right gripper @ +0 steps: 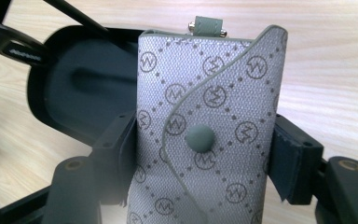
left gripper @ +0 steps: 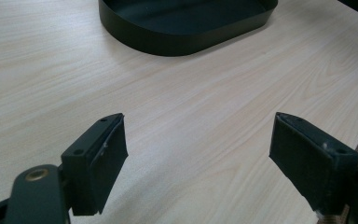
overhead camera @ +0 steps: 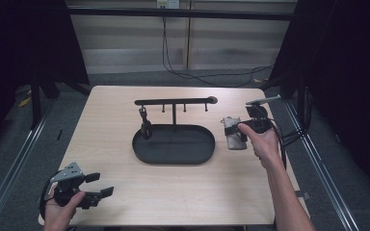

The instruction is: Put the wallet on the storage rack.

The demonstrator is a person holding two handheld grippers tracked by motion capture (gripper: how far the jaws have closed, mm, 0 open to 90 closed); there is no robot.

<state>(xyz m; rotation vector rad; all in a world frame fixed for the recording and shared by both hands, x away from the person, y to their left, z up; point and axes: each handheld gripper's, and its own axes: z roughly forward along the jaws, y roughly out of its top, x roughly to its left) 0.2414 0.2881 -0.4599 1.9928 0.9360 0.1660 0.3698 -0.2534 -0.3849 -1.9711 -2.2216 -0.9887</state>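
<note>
On the table [overhead camera: 125, 192], left gripper [left gripper: 198, 163] gapes; right gripper [right gripper: 200, 154] clamps the pouch [right gripper: 209, 116], bottom cropped.

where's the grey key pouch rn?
In the high view the grey key pouch is at the table's right side, just right of the black oval tray, clamped in the right gripper.

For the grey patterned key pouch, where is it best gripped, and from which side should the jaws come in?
Across its flat middle, one pad on each long edge, as the right gripper grips it now. The key pouch is a narrow, flat fabric case, so its two long sides fit between the jaws. Gripping level with the snap button probably keeps the flap shut and leaves the top loop free towards the hook stand.
</note>
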